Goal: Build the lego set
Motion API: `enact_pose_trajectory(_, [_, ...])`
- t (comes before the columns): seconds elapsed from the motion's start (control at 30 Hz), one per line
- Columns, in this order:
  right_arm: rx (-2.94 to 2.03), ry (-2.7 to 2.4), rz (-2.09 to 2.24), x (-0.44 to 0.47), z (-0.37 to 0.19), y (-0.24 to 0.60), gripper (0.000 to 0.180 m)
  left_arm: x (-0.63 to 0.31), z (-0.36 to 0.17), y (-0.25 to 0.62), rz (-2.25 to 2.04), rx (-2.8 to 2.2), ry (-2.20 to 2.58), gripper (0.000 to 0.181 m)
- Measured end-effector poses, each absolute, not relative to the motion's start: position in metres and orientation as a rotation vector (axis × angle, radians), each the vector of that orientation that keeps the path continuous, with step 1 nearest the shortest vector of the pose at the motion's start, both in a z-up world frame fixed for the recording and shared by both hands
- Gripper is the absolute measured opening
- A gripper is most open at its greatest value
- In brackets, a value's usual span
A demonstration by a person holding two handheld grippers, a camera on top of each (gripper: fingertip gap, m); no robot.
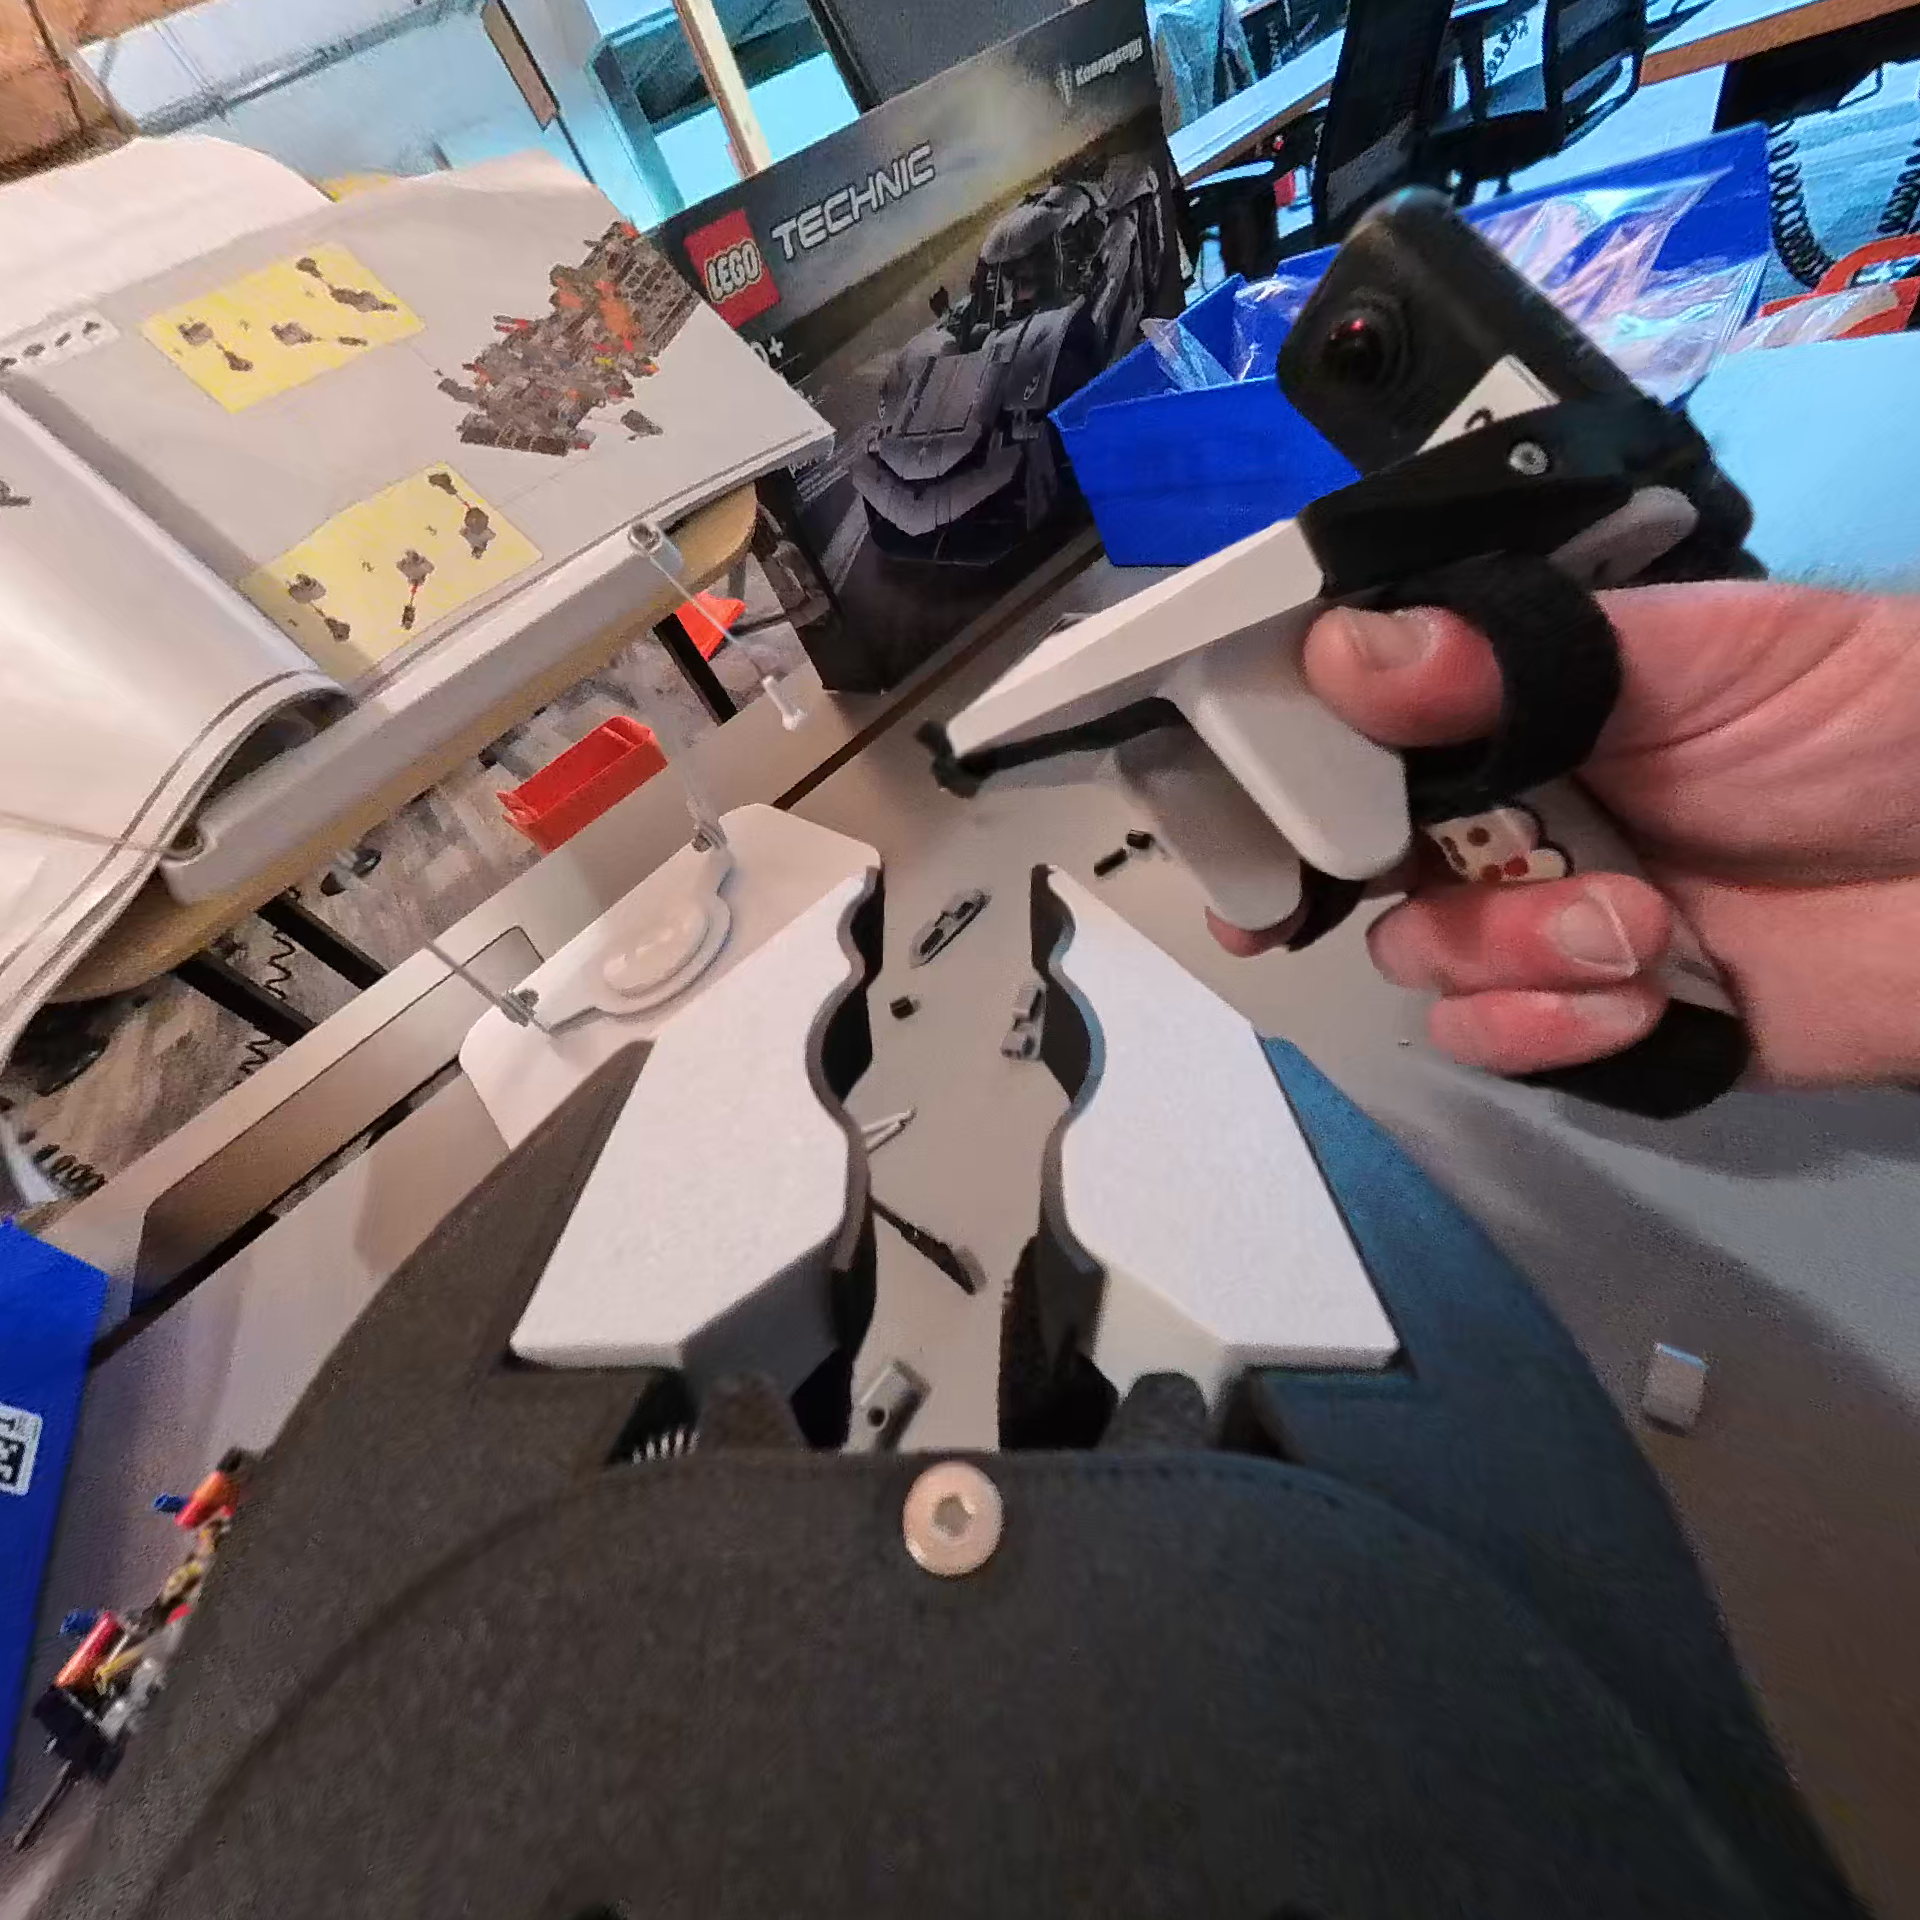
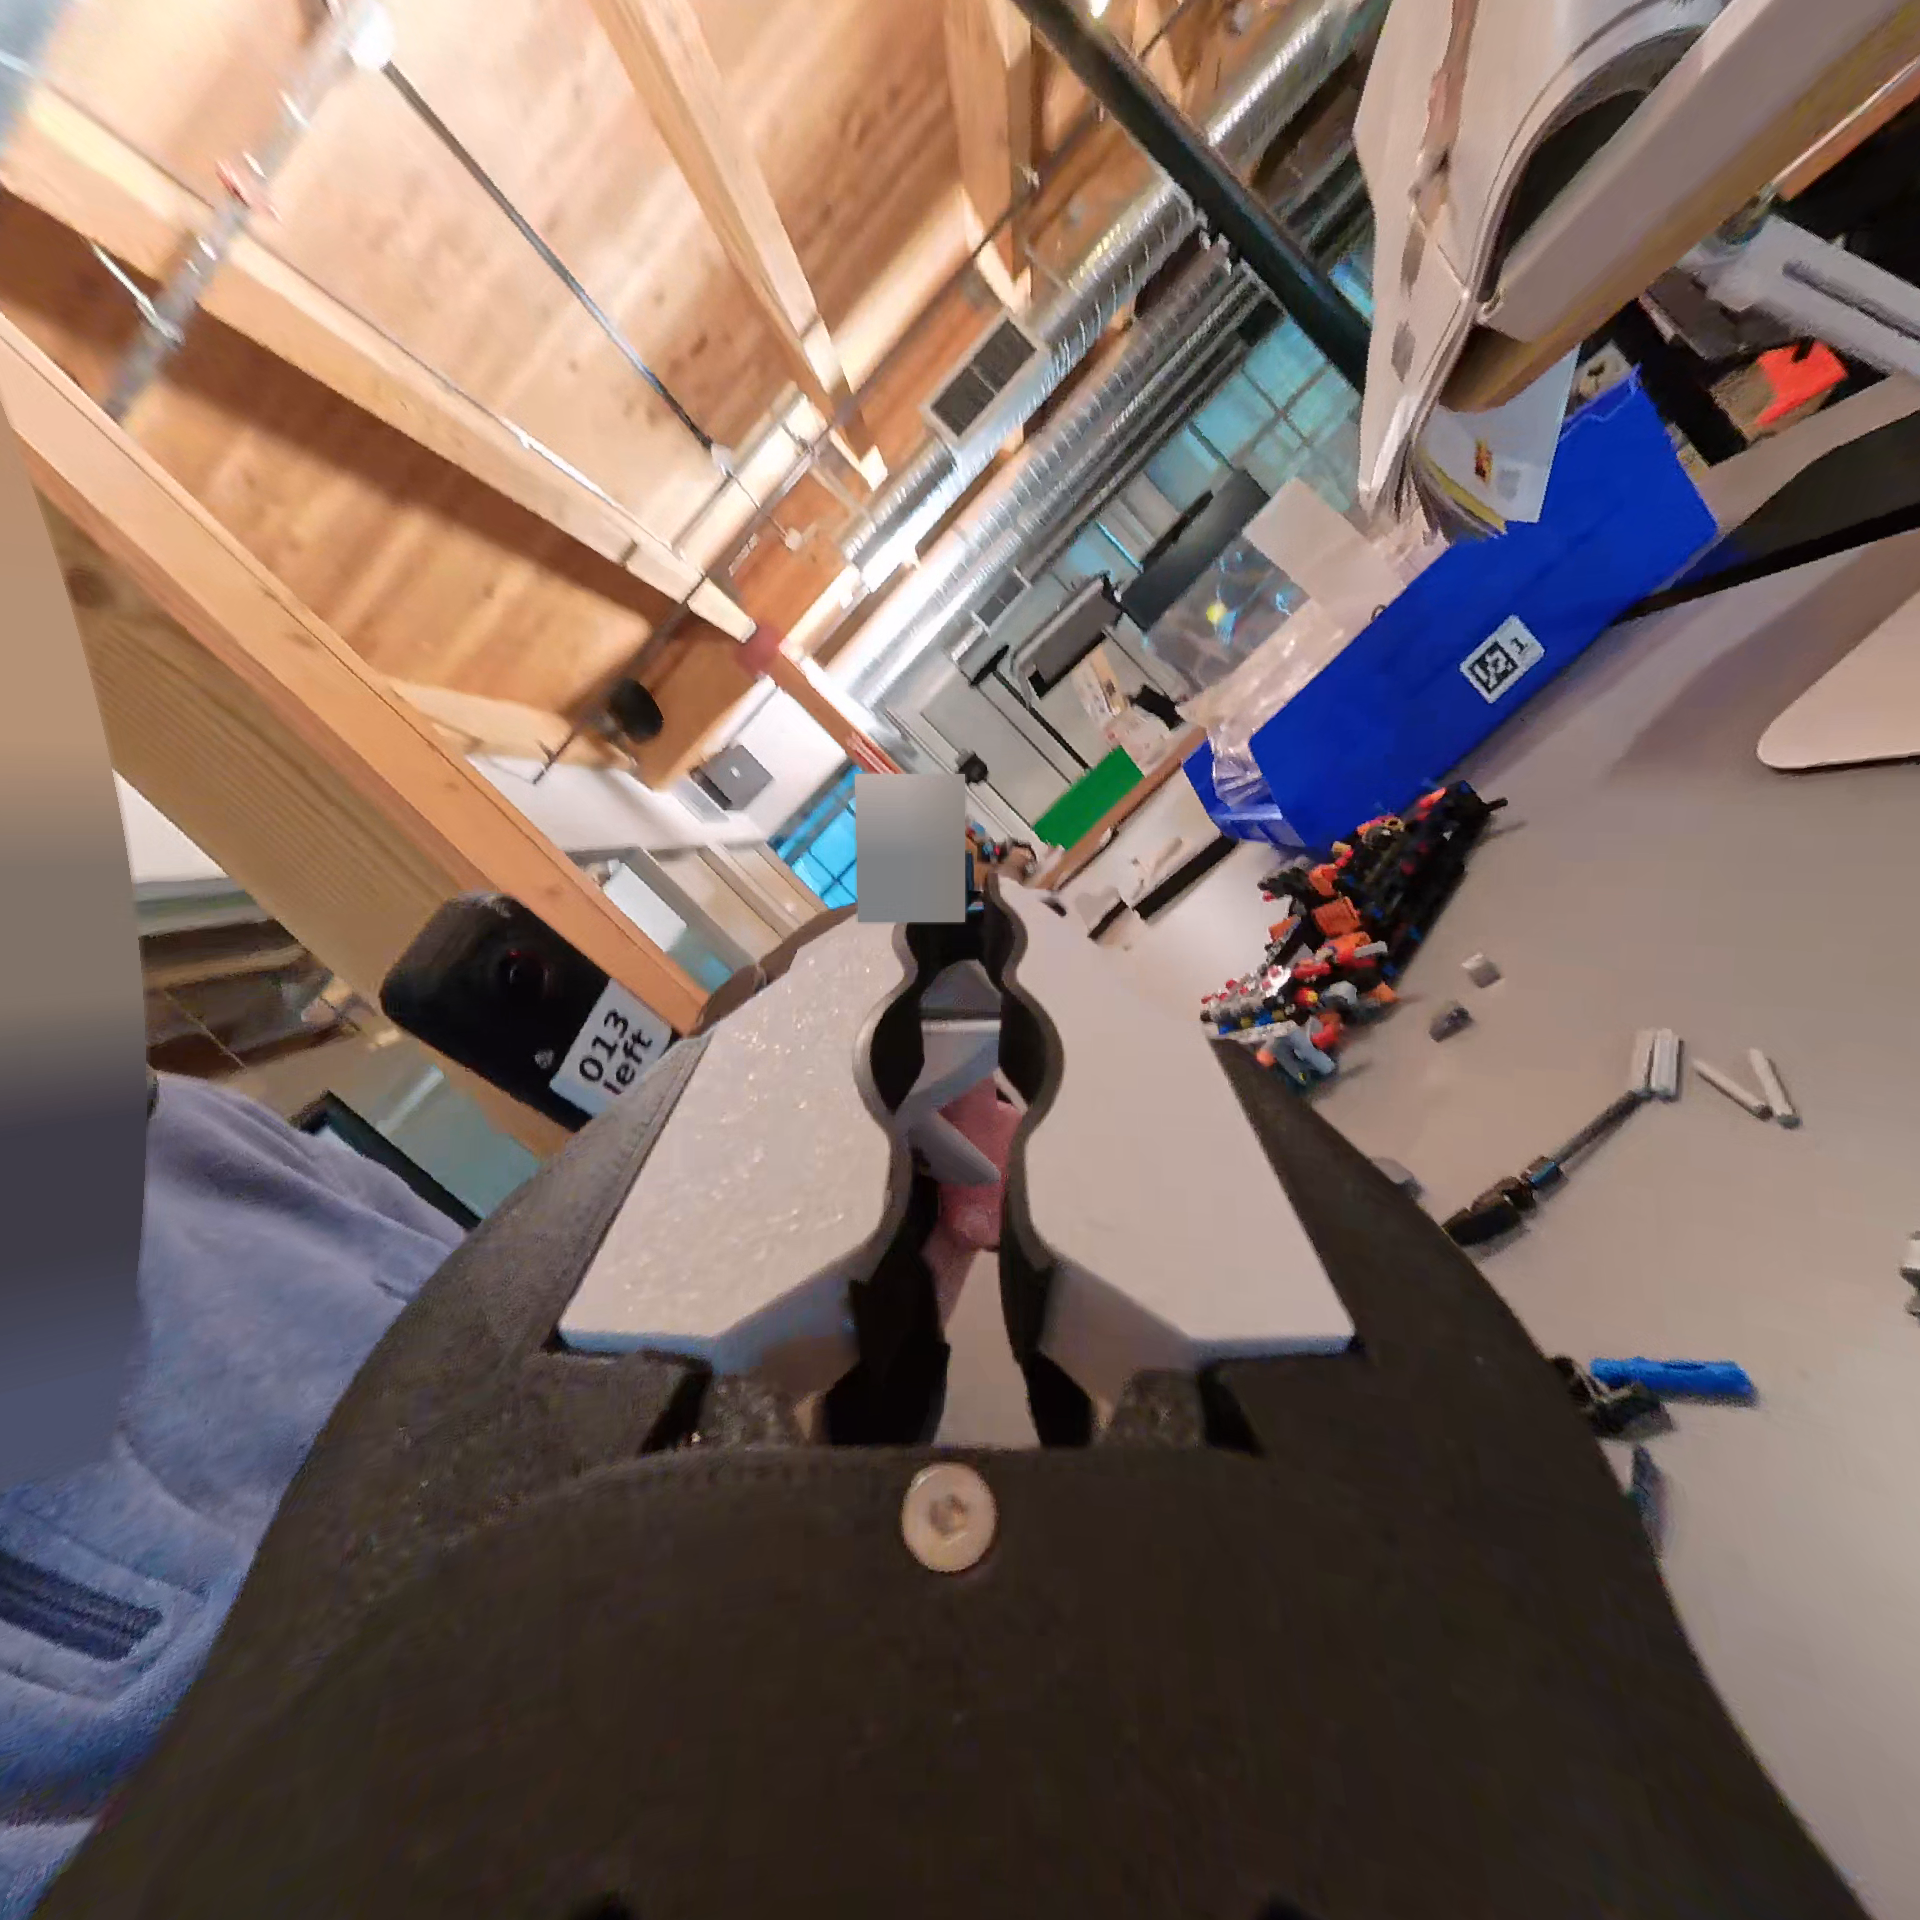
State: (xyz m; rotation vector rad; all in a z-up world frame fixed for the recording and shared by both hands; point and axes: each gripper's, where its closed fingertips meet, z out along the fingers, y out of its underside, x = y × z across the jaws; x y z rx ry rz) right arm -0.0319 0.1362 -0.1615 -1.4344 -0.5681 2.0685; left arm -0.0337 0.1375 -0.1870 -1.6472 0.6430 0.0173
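Jaws of the left gripper (image 1: 956,883) stand apart with nothing between them, hanging over the grey table (image 1: 1558,1195) where small loose pieces (image 1: 945,920) lie scattered. The right gripper (image 1: 940,743) is tilted down toward the table, its tips pinched on a small black piece (image 1: 951,764); in its own view the fingers are all but together.

Left of the blue bin (image 2: 1475,665) in the right wrist view, the part-built lego model (image 2: 1351,925) lies flat on the table. It is a long, narrow frame of black beams studded with orange, red and blue parts, its long axis running from beside the bin's near corner diagonally down toward the right gripper. Grey pins and a dark axle (image 2: 1558,1153) lie below it, apart from it.
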Motion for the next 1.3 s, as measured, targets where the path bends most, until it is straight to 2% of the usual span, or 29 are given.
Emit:
enact_pose_trajectory(0.47, [-1.378, -0.346, 2.166, -0.039, -0.163, 0.145, 0.005, -0.034, -0.175, 0.149, 0.199, -1.59, 0.665, 0.006])
enact_pose_trajectory(0.9, [-1.378, -0.22, 2.183, -0.041, -0.167, 0.147, 0.005, -0.035, -0.175, 0.149, 0.329, -1.57, 0.711, 0.006])
enact_pose_trajectory(1.3, [-1.503, -0.448, 2.095, -0.037, -0.181, 0.127, 0.006, -0.03, -0.189, 0.13, 0.129, -1.565, 0.814, 0.005])
